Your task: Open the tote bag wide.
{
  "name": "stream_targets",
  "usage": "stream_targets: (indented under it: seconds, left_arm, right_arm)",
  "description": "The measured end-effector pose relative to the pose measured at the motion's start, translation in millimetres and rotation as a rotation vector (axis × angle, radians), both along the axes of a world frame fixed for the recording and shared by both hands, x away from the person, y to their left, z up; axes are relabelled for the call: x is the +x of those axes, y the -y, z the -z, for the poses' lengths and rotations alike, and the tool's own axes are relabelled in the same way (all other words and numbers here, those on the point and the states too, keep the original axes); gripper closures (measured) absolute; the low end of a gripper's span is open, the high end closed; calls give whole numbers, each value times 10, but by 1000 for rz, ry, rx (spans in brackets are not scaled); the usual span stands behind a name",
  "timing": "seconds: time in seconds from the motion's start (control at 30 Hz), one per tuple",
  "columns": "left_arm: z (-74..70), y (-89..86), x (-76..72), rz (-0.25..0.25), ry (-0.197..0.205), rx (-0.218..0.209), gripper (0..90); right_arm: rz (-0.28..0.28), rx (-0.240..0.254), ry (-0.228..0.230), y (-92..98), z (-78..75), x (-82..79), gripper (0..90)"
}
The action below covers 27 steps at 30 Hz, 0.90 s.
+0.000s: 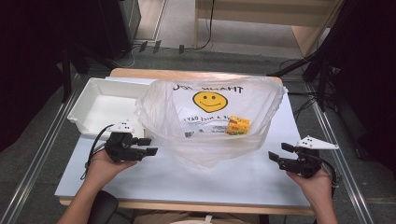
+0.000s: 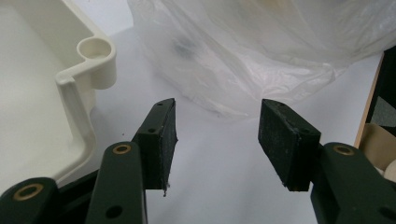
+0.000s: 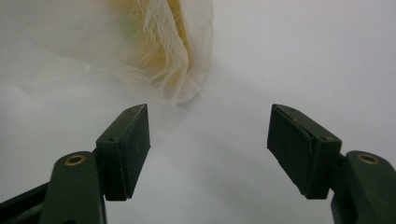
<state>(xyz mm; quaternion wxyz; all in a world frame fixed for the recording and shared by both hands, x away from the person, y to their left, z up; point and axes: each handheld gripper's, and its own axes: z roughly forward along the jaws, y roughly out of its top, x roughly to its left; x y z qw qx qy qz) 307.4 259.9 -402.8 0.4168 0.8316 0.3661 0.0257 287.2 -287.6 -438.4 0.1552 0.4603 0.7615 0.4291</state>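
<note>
The left gripper (image 1: 150, 146) sits low on the table (image 1: 224, 179), jaws spread wide with nothing between them, just bare tabletop showing past the pads in its own view. Straight ahead and a touch to its right lies the plastic bag (image 1: 210, 116), its crumpled near edge only a short way beyond the fingertips (image 2: 163, 133). Just off to that gripper's other side is the corner of the white tray (image 1: 100, 105), close by but not touching. Over on the far side, the right gripper (image 1: 278, 154) also stands wide and empty, pointing in toward the bag's opposite flank; the bag's bunched corner (image 3: 180, 74) lies ahead and left of its jaws, near but apart. The bag spreads broadly across the table between the two hands, mouth open, with a small yellow box (image 1: 238, 126) inside, nearer the right gripper. Judging by the gaps, the left hand looks slightly closer to the plastic.
</note>
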Motion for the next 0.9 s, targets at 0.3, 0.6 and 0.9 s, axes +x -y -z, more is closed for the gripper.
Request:
stream_targets:
  seconds: [0.3,0.6,0.9]
  left_arm:
    - [11,22,2,-36,-34,12,480]
    - [10,13,9,-48,-38,10,475]
    - [-72,-18,11,-19,-69,-16,534]
  right_arm:
    - [-30,3,-31,-12,1,6,360]
    - [-20,-10,-22,12,-17,-7,395]
    - [-18,4,-22,33,-71,-30,482]
